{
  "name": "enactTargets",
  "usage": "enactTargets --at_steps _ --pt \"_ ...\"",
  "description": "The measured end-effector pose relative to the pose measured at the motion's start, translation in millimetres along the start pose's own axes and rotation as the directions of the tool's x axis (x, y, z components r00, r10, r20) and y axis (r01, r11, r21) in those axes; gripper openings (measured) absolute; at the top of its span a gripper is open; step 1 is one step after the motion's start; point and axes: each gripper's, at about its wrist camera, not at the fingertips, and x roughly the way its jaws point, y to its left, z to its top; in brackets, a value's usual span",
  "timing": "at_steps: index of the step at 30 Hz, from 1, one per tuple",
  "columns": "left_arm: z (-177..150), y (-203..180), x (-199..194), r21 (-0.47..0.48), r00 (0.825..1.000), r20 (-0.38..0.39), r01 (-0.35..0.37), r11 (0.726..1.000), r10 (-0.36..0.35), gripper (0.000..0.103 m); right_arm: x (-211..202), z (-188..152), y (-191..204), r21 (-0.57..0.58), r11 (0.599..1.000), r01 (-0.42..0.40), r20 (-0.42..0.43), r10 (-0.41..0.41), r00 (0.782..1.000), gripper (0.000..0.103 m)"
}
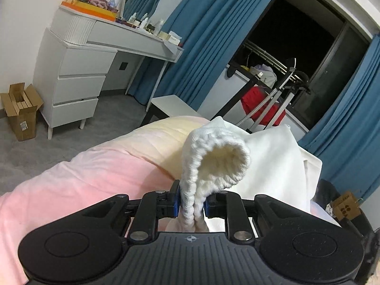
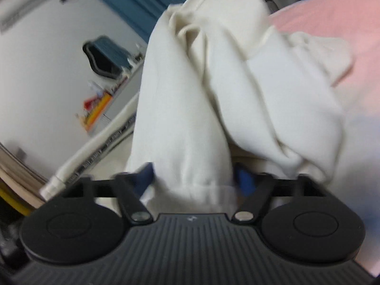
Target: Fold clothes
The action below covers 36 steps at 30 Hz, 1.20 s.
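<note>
A white sweatshirt [image 1: 273, 159] hangs lifted over a pink and cream quilt [image 1: 95, 166]. My left gripper [image 1: 191, 204] is shut on its ribbed cuff [image 1: 213, 166], which loops upward in front of the jaws. In the right wrist view the same sweatshirt [image 2: 213, 83] fills the middle, bunched in long folds. A thick fold of it runs down between the blue pads [image 2: 245, 180] of my right gripper [image 2: 193, 178], whose jaws stand fairly wide apart around the cloth. That view is motion blurred. The garment's lower part is hidden behind both grippers.
A white dressing table with drawers [image 1: 78, 71] and bottles stands at the left, a cardboard box [image 1: 21, 111] beside it. Blue curtains [image 1: 209, 35] frame a dark window. A drying rack [image 1: 273, 87] and a small white stool [image 1: 173, 106] stand past the bed.
</note>
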Motion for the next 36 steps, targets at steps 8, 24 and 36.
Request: enactTargets --at_steps 8,24,36 --pt "-6.1 -14.6 14.1 -0.007 0.998 -0.066 0.015 1.0 -0.015 0.044 -74.4 -14.2 20.8 -0.105 0.994 0.018 0.044 -0.013 0.999 0.026" --pt "-47.8 -52.5 9.5 0.176 0.957 -0.264 -0.07 0.982 0.116 0.052 -148.8 -131.8 16.7 -0.074 0.994 0.081 -0.052 -0.085 0.995 0.026" --pt "-57.1 -73.9 -14.8 0.237 0.955 -0.238 -0.119 0.964 0.176 0.023 -154.1 -121.0 -4.4 -0.006 1.0 0.006 0.0 -0.006 1.0 0.027"
